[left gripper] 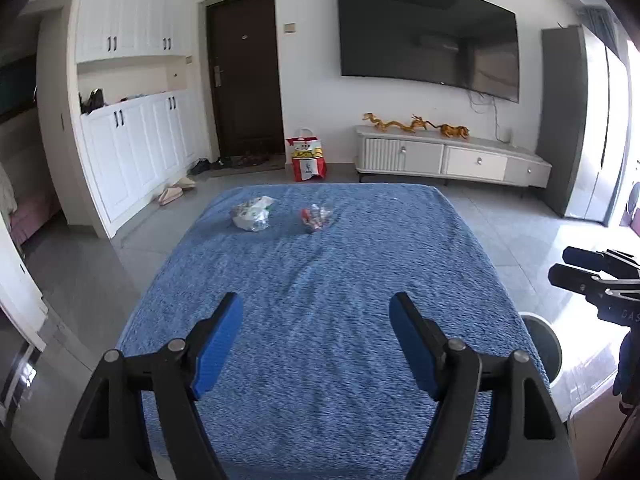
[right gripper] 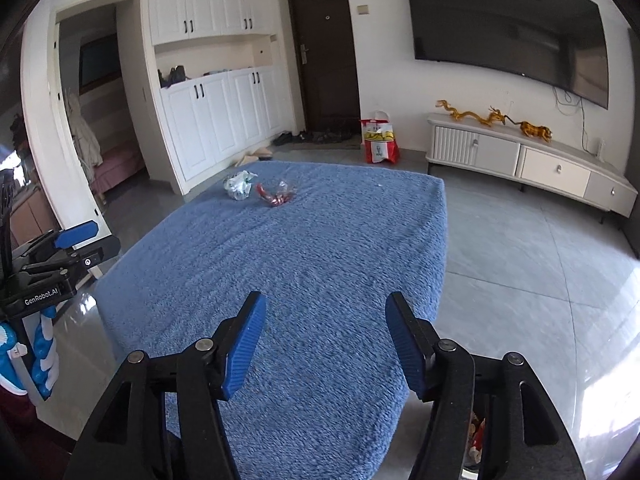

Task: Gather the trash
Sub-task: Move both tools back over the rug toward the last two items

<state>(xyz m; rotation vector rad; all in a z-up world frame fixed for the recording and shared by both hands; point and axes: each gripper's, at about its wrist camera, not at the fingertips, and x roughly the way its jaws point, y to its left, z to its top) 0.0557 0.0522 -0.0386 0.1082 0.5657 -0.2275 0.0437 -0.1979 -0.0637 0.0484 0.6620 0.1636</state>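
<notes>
While parted wide over blue cloth (left gripper: 320,300): left gripper (left gripper: 316,344) and right gripper (right gripper: 325,344), both released, nothing between the pads.
Far along the cloth, near its back left edge, two pieces of trash: white-green crumpled wrapper (left gripper: 253,213), bunched with no clear long axis, just beside red-and-clear wrapper (left gripper: 316,217), stretched roughly crosswise; lying apart, well clear of both grippers.

A: The blue cloth (left gripper: 320,280) has a nubby, looped pattern. On it lie a white wrapper (left gripper: 253,213) with green print and a clear wrapper (left gripper: 316,218) marked red.

B: The gripper pads (right gripper: 244,350) are ribbed blue on black frames. The bag (right gripper: 379,140) is red, white and yellow. The figurines (left gripper: 416,124) look golden, possibly orange.
</notes>
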